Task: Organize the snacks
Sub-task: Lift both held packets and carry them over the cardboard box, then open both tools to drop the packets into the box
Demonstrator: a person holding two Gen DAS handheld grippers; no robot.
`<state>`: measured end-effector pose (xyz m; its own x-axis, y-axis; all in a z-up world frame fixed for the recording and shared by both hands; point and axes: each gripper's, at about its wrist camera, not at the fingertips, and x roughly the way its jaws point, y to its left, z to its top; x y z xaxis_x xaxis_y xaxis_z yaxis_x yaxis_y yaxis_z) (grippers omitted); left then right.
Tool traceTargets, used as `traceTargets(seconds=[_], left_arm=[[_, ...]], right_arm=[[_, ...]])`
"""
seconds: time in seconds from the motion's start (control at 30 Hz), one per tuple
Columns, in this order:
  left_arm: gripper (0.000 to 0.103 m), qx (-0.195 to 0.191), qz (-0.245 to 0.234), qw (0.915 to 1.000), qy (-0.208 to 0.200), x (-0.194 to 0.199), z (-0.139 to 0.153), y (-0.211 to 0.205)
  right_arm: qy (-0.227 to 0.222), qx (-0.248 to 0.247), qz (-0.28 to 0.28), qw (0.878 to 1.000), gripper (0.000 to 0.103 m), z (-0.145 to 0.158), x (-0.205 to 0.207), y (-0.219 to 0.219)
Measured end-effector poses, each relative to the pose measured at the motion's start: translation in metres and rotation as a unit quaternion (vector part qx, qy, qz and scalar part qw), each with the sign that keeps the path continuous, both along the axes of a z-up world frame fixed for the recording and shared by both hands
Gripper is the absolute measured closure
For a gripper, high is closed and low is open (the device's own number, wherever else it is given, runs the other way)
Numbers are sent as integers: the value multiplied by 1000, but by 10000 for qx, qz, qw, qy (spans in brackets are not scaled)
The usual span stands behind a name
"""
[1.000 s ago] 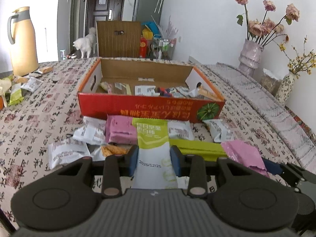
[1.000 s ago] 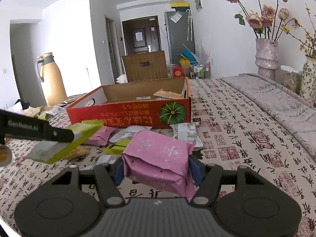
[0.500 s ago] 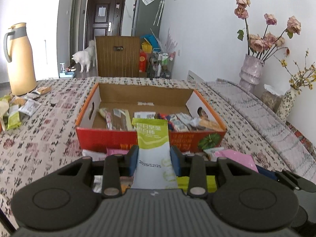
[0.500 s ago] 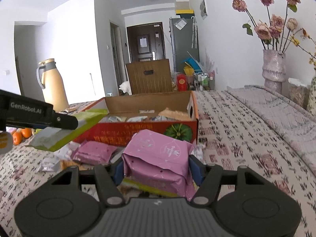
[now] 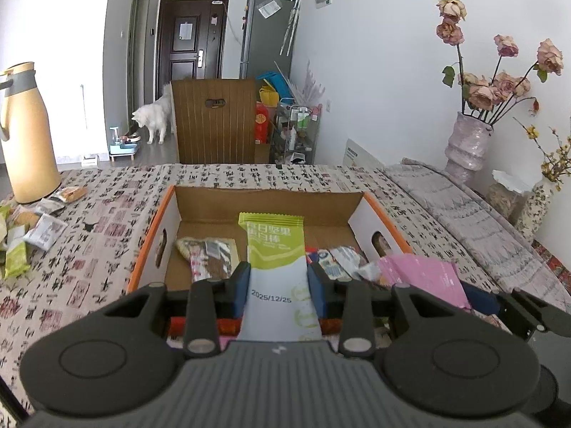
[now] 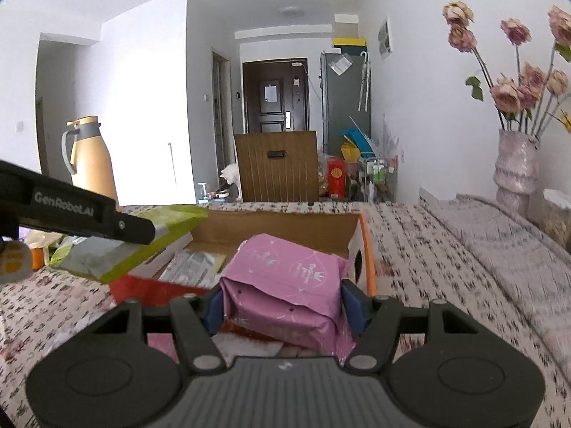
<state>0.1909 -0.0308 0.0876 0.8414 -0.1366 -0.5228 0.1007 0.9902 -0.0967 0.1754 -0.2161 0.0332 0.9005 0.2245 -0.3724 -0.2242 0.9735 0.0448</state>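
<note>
My left gripper [image 5: 278, 287] is shut on a green and white snack bar [image 5: 275, 249], held over the near wall of the red cardboard box [image 5: 383, 224]. Several snack packets [image 5: 210, 256] lie on the box floor. My right gripper [image 6: 283, 305] is shut on a pink snack packet [image 6: 285, 281], raised over the box's near right corner [image 6: 367, 249]. In the right wrist view the left gripper's finger [image 6: 82, 214] and its green bar [image 6: 142, 239] reach in from the left. The pink packet [image 5: 421, 278] also shows at the right of the left wrist view.
A patterned cloth [image 5: 89, 242] covers the table. More snack packets [image 5: 43, 228] lie at the far left beside a tan thermos jug [image 5: 25, 135]. Vases with flowers [image 5: 467, 142] stand at the right. A brown box [image 5: 214, 121] and a white dog [image 5: 153, 117] are beyond the table.
Both grippers have risen and moved forward from the loose packets in front of the box to over its near wall, each keeping its packet.
</note>
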Motion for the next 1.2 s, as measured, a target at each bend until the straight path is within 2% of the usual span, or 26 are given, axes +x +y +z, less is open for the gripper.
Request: traceTargets(seconds=[0.37, 0.63, 0.93, 1.13, 1.17, 1.2], left_arm=[[67, 22, 132, 9999, 47, 52, -6, 2], [67, -68, 286, 9993, 222, 88, -26, 10], [67, -100, 339, 9979, 536, 107, -54, 18], [66, -57, 347, 9979, 541, 106, -55, 18], [64, -49, 364, 9980, 518, 106, -55, 18], [57, -54, 374, 9980, 504, 105, -54, 18]], right_arm=[[63, -142, 102, 9998, 39, 3, 59, 13], [177, -127, 10, 9998, 39, -4, 98, 19], [434, -178, 38, 9989, 39, -27, 115, 22], [466, -178, 34, 9987, 37, -29, 116, 19], [463, -170, 34, 9988, 35, -29, 116, 20], [461, -164, 37, 9988, 32, -29, 115, 19]])
